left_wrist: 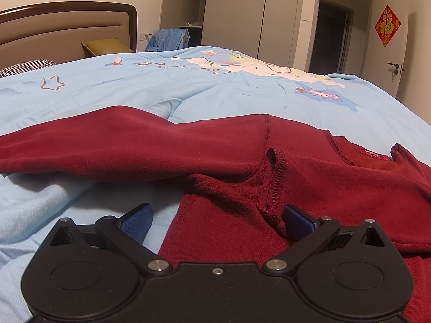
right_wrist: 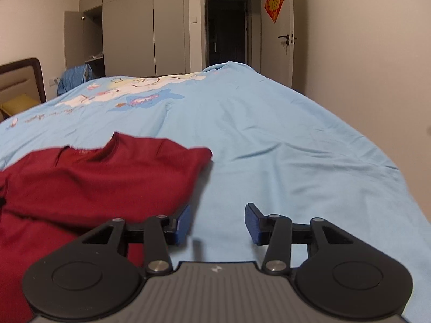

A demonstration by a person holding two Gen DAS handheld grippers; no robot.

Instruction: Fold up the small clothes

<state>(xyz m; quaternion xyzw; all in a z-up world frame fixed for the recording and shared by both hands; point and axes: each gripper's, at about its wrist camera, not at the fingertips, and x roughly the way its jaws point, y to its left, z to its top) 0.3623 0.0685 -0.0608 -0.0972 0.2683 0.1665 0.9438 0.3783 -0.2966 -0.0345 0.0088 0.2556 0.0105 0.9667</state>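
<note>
A dark red long-sleeved top (left_wrist: 215,156) lies on the light blue bedspread (left_wrist: 188,86), one sleeve stretched to the left and its neck label at the right. My left gripper (left_wrist: 215,220) is open, low over the top's armpit seam, with the cloth edge between its blue pads (left_wrist: 137,220). In the right wrist view the same red top (right_wrist: 102,177) lies at the left. My right gripper (right_wrist: 216,223) is open and empty over bare bedspread (right_wrist: 269,148), its left pad (right_wrist: 183,223) just beside the top's right edge.
A padded headboard (left_wrist: 67,24) and a yellow pillow (left_wrist: 107,45) stand at the far left. A blue garment (left_wrist: 169,39) hangs beyond the bed by an open wardrobe (left_wrist: 196,5). A door with a red decoration (left_wrist: 388,25) is at the right.
</note>
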